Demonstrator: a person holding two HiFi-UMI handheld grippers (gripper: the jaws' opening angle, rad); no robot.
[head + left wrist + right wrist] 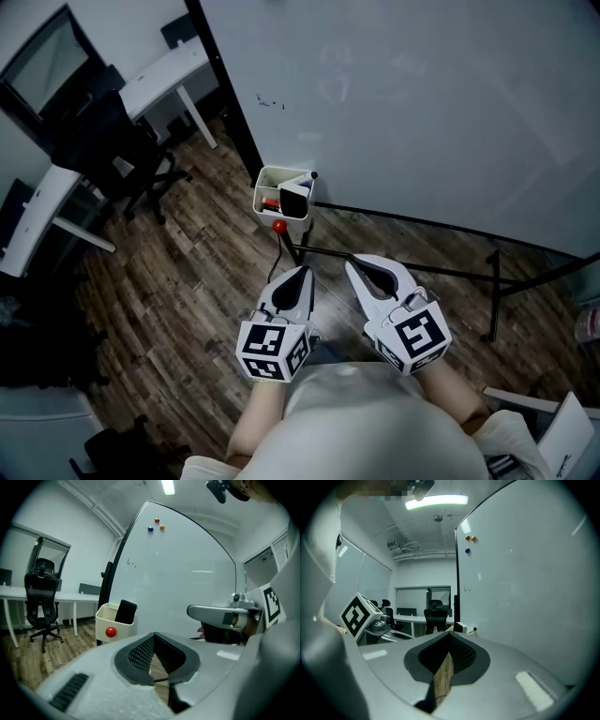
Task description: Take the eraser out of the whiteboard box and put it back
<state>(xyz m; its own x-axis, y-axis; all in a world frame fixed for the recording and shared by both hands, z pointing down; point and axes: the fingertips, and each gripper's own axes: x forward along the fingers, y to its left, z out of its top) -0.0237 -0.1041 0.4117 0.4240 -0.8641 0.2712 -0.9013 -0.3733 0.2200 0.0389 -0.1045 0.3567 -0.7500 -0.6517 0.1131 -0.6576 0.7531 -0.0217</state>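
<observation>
The left gripper and right gripper sit side by side at lower centre of the head view, both with their jaws brought together at the tips and nothing between them. Each gripper's own view shows only wood floor through the slit behind the pads. Neither touches anything, and they stand a little apart from each other.

Just above their tips, near frame centre, the white whiteboard box hangs at the lower left corner of the whiteboard. The black eraser stands upright inside it, its top poking over the rim, with a marker beside it and a red ball on the box's front. Nothing lies between the grippers and the box.

The black stand bars run along the floor to the right of the box, close under the right gripper. At upper left a black office chair and a white desk stand well apart from the grippers – open floor fills the left side between them
</observation>
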